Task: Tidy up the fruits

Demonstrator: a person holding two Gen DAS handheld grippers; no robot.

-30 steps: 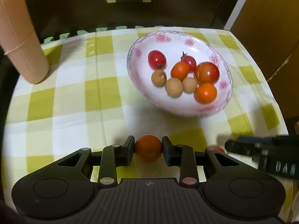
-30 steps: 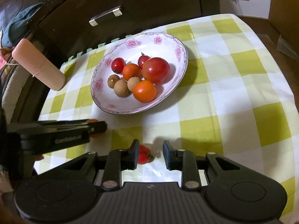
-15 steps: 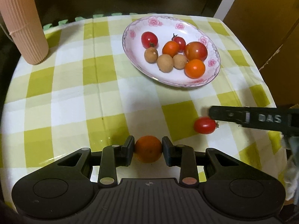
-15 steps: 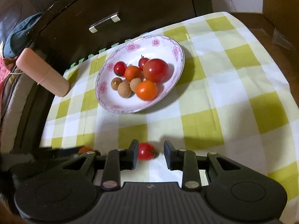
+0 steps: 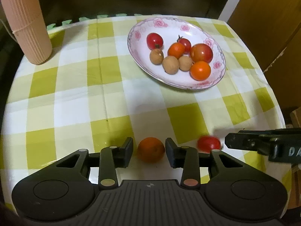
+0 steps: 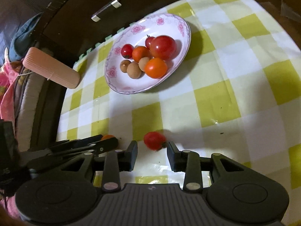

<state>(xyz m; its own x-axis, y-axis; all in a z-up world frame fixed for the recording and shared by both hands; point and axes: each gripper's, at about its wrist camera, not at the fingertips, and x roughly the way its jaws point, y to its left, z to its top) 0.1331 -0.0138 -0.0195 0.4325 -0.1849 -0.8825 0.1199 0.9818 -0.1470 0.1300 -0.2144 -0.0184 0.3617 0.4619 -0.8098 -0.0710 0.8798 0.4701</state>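
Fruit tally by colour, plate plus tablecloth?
Red: 4 – three on the plate, one red tomato on the cloth
Orange: 3 – two on the plate, one orange fruit on the cloth
Brown: 3 – all on the plate
Total: 10

The tabletop [image 5: 75, 98], under a green-checked cloth, carries a flowered plate [image 5: 218, 75], a ribbed pink cylinder [image 5: 26, 24], an orange tomato [image 5: 151, 149] and a blurred red one, probably a cherry tomato [image 5: 208, 143].

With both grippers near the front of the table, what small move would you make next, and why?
Probably lift both grippers clear. The left gripper has just been opening, with gaps either side of the orange fruit. The right gripper has opened too, and the red tomato lies loose between its fingers on the tablecloth.
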